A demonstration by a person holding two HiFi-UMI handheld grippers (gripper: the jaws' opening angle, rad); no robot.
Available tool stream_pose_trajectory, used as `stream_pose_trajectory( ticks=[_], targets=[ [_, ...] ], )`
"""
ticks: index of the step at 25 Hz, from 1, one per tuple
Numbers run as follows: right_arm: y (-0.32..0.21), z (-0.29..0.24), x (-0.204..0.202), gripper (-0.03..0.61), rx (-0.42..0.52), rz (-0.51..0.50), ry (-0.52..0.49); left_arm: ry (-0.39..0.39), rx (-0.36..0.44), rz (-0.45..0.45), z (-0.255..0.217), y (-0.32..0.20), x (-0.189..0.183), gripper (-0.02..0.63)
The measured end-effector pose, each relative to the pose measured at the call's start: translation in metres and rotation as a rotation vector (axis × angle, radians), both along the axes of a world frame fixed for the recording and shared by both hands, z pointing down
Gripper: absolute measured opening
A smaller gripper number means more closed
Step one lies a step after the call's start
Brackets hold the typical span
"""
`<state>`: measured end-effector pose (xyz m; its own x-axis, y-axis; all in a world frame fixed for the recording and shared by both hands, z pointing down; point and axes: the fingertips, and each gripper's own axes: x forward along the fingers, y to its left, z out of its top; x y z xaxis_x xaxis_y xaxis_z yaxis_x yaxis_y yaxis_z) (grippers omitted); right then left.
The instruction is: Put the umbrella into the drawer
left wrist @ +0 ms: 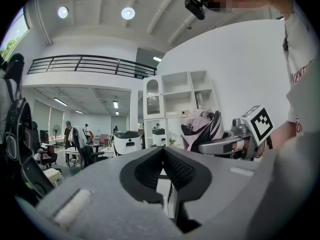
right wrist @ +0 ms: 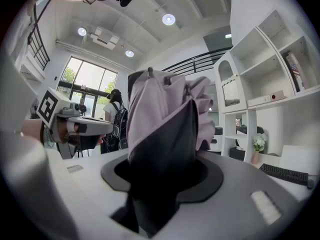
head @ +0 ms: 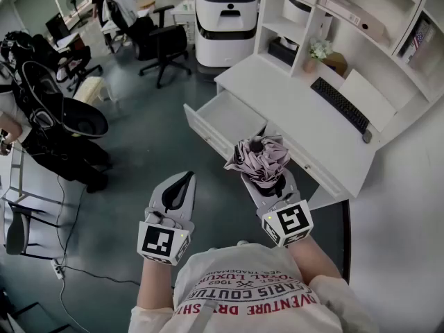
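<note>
A folded pale pink and black umbrella [head: 260,157] stands up between the jaws of my right gripper [head: 269,180], which is shut on it. In the right gripper view the umbrella [right wrist: 165,119] fills the middle, clamped at the right gripper [right wrist: 162,169]. My left gripper [head: 182,186] hangs beside it to the left, shut with nothing in it; its pads meet at the left gripper [left wrist: 162,151] tip. From there the umbrella [left wrist: 200,126] shows at the right. The white drawer [head: 208,132] stands pulled open from the desk [head: 312,127], beyond both grippers.
A black keyboard [head: 340,104] and a small flower vase [head: 318,50] sit on the desk under white shelves. A black office chair [head: 163,44] and a white machine [head: 225,19] stand behind the drawer. A black stroller [head: 62,109] is at left on the grey floor.
</note>
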<state>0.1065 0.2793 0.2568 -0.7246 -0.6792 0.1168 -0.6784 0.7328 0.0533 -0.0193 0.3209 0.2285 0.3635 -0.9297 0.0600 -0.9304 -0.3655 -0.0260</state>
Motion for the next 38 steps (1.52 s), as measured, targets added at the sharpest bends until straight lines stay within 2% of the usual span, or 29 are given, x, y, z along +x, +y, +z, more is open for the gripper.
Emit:
stream_pose_trajectory(
  ticks=[13, 17, 22, 30, 38],
  targets=[
    [-0.007, 0.007, -0.014, 0.198, -0.031, 0.050, -0.003, -0.004, -0.016, 0.028, 0.004, -0.008, -0.019, 0.005],
    [0.000, 0.021, -0.032, 0.199, -0.040, 0.091, 0.001, -0.004, -0.026, 0.047, 0.020, 0.004, -0.043, 0.005],
    [-0.019, 0.028, -0.046, 0.201, -0.056, 0.110, 0.001, 0.012, -0.037, 0.040, 0.025, -0.008, -0.064, 0.005],
    [-0.096, 0.058, -0.082, 0.201, -0.075, 0.063, 0.008, -0.019, -0.061, 0.013, 0.048, -0.075, -0.090, 0.005],
    [-0.227, 0.073, -0.097, 0.202, -0.127, 0.097, 0.005, -0.017, -0.096, 0.062, 0.056, -0.211, -0.096, 0.005]
  ],
)
